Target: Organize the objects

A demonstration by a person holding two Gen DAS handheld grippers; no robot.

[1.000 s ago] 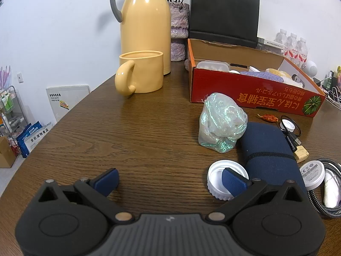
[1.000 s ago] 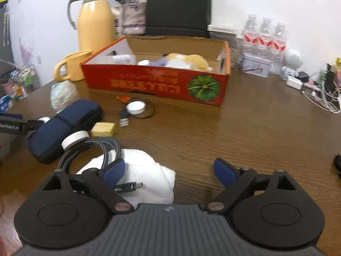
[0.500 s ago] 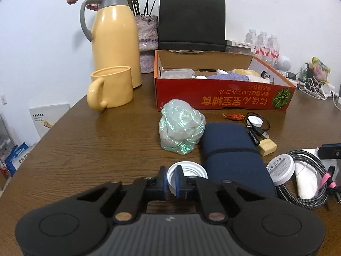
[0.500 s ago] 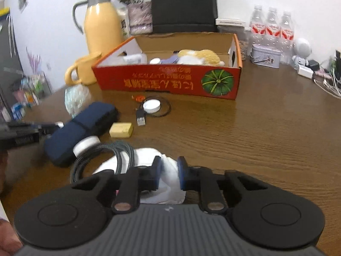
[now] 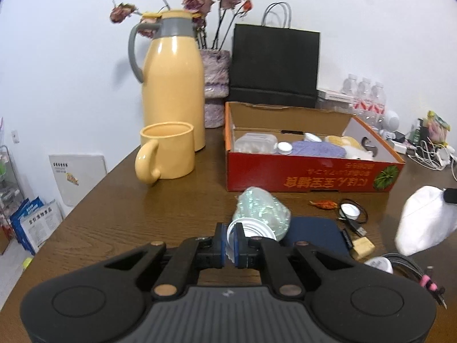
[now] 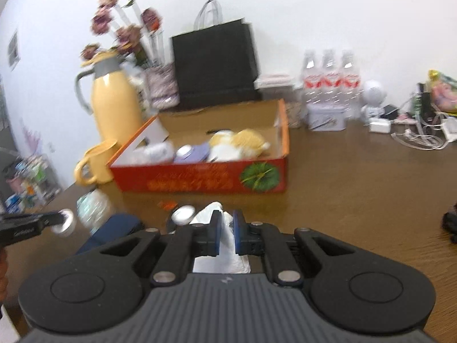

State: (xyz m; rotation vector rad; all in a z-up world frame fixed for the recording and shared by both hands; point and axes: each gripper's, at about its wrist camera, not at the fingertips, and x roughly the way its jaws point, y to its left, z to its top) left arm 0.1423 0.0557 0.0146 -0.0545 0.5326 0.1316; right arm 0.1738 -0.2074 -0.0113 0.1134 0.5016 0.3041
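My left gripper [image 5: 228, 244] is shut on the rim of a white jar lid [image 5: 251, 230], held a little above the table. In the right wrist view the same lid [image 6: 65, 223] shows at the far left in the left gripper's tip. My right gripper [image 6: 225, 233] is shut on a white cloth [image 6: 225, 253], which hangs lifted; the cloth [image 5: 425, 221] also appears at the right edge of the left wrist view. An open red cardboard box [image 5: 311, 175] [image 6: 200, 183] with several items inside stands beyond both grippers.
A shiny green bag [image 5: 262, 210], a navy pouch [image 5: 314, 233], a braided cable [image 5: 411, 267], a small round tin [image 6: 182, 214] and a yellow block [image 5: 362, 247] lie on the wooden table. A yellow jug [image 5: 171, 88], mug [image 5: 165, 154], black bag [image 5: 274, 65] and bottles [image 6: 328, 80] stand behind.
Both grippers went from wide open to shut, the left on the white lid, the right on the white cloth. Both then rose, lifting lid and cloth off the table.
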